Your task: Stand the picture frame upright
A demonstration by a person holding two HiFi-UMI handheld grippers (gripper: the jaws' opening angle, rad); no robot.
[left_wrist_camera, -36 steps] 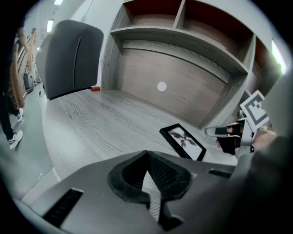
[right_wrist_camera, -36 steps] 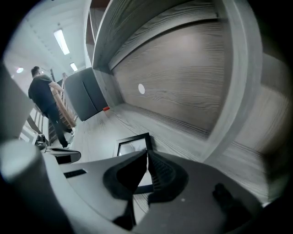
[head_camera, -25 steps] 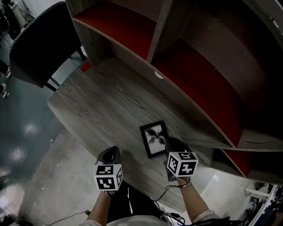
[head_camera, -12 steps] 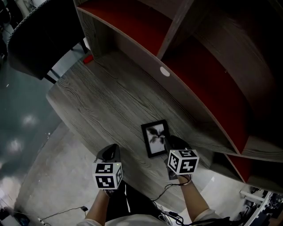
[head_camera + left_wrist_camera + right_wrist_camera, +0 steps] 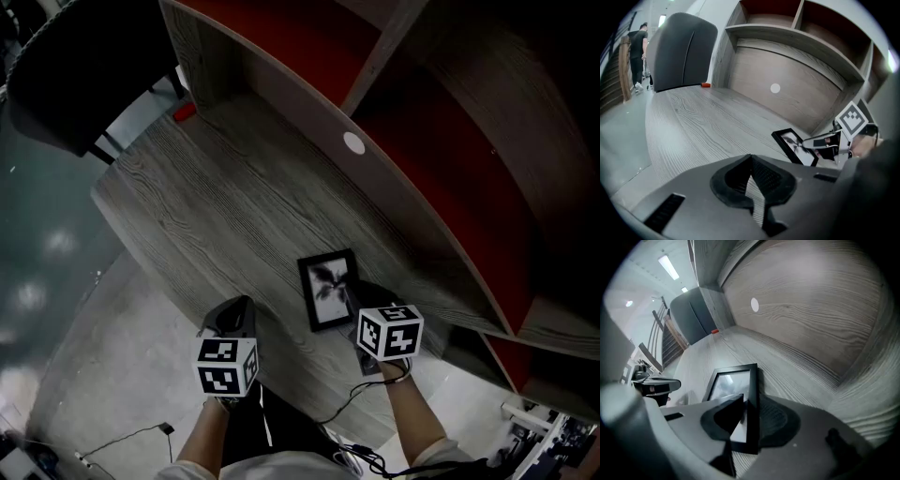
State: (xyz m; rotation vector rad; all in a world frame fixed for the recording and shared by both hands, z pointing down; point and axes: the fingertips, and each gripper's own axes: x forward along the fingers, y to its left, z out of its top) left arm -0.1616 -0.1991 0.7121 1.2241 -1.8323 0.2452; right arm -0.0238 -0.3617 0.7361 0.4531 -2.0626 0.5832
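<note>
Clamping one edge of the lying picture frame [image 5: 732, 380], the right claw [image 5: 743, 416] risked it pivoting loose; left claw [image 5: 751, 187] closed, empty.

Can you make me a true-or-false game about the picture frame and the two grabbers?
1. The right gripper has its fingers pinched on the picture frame. True.
2. The left gripper holds the frame too. False: its fingers are together with nothing between them, away from the frame.
3. A small red thing sits at the desk's far corner. True.
4. The frame is up on a red shelf. False: it is down on the grey wooden desk.
</note>
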